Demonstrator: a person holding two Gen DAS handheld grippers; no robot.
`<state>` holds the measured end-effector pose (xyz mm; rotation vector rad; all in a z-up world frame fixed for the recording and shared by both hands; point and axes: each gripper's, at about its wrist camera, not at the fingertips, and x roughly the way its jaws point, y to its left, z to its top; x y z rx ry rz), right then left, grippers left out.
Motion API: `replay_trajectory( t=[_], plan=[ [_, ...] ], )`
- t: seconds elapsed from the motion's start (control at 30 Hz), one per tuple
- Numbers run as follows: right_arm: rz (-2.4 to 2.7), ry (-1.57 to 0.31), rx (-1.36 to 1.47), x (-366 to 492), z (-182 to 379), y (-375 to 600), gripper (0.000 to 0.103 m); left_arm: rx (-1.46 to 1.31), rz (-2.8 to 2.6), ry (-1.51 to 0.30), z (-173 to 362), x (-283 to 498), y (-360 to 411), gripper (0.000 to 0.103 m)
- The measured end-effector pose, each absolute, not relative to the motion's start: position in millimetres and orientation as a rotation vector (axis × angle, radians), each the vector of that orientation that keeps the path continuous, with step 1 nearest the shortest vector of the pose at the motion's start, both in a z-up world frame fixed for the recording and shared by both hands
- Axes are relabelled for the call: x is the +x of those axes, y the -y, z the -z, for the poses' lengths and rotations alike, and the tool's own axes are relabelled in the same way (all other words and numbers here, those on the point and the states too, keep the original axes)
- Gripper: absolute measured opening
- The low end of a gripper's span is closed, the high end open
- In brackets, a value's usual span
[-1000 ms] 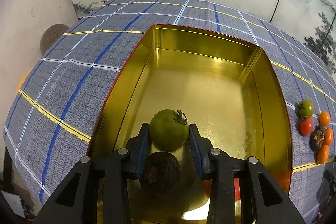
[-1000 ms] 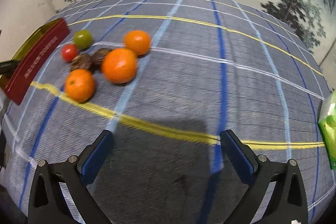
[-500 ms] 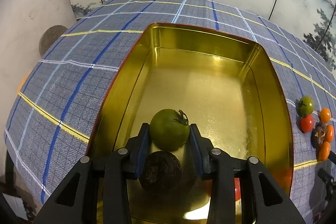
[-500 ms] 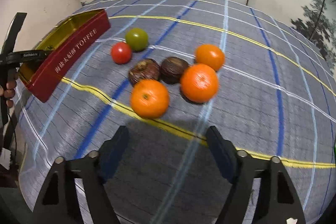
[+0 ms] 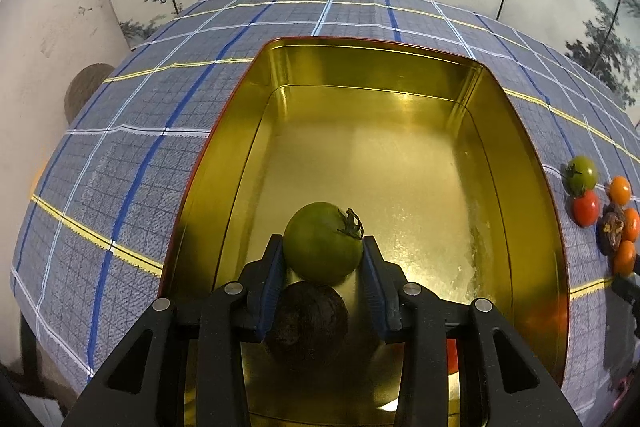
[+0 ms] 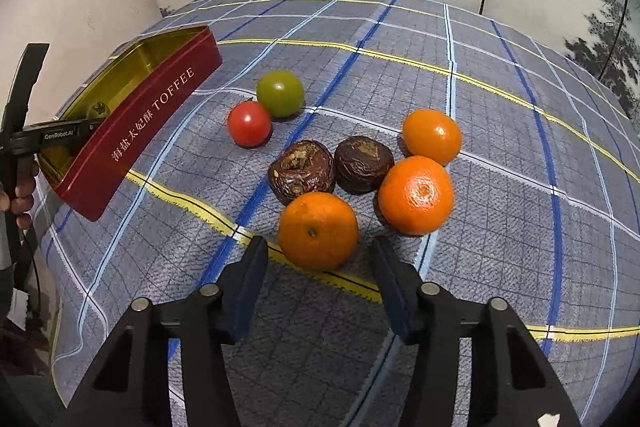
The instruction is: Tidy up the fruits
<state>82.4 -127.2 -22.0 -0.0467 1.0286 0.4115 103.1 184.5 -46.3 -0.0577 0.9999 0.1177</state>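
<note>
Left gripper [image 5: 323, 259] is clamped on a green tomato [image 5: 322, 242] over the near end of the gold-lined tin [image 5: 384, 67]. A dark fruit [image 5: 308, 323] lies in the tin just below it, with something red partly hidden under the right finger. The tin sits at the left of the plaid tabletop [image 6: 400, 39]. To its right lies a cluster: red tomato [image 6: 249, 123], second green tomato [image 6: 280, 93], two brown fruits [image 6: 302, 171], three oranges. Right gripper [image 6: 320, 259] is closing, jaws partly apart, nearest orange [image 6: 318, 230] just ahead of the tips, not gripped.
</note>
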Motion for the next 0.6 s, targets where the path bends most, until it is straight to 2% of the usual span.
replay_trajectory(
  t=[0.1,0.33,0.6],
  plan=[
    [-0.410,-1.028,-0.046,85,21,125,0.039,-0.054,-0.117,-1.000,46,103,-183,0.039],
    [-0.401,-1.027,-0.051,86,21,123,0.036,-0.058,-0.105,-1.001,42,97,-181,0.042],
    [-0.403,-1.028,-0.050,86,21,123,0.035,-0.043,-0.097,-0.977,31,84,-174,0.060]
  ],
)
